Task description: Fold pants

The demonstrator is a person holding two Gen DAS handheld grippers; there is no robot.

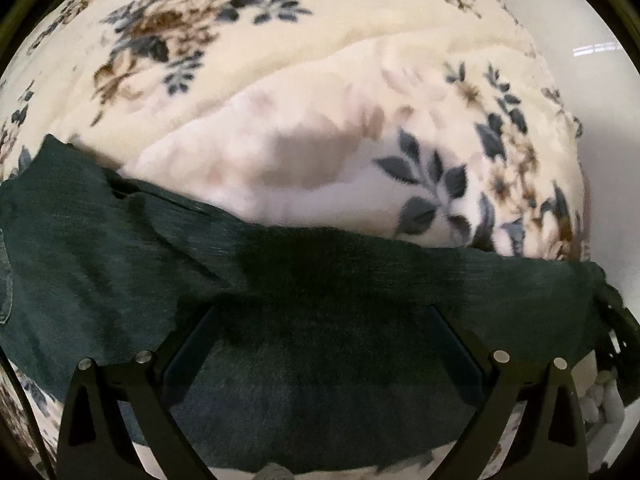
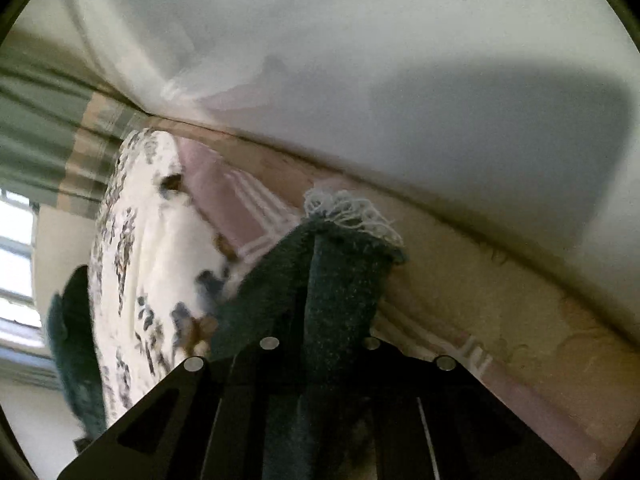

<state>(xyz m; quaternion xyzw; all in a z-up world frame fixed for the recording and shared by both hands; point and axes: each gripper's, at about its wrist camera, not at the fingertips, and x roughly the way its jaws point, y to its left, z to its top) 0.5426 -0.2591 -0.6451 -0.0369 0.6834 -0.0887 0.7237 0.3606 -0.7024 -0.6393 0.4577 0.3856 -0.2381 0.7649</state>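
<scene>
Dark teal denim, the pants point(image 1: 320, 288), filled the bottom of the left wrist view, draped as a wide band over a cream floral blanket point(image 1: 280, 100). It looked heathered, with a stitched pocket edge at far left. The left gripper point(image 1: 320, 320) had its jaws spread wide, cloth lying across them, nothing pinched. In the right wrist view the right gripper point(image 2: 320, 344) was clamped on a pant leg point(image 2: 340, 280), lifted up, its frayed whitish hem point(image 2: 352, 208) sticking out toward the wall point(image 2: 400, 80). No readable labels or writing anywhere.
</scene>
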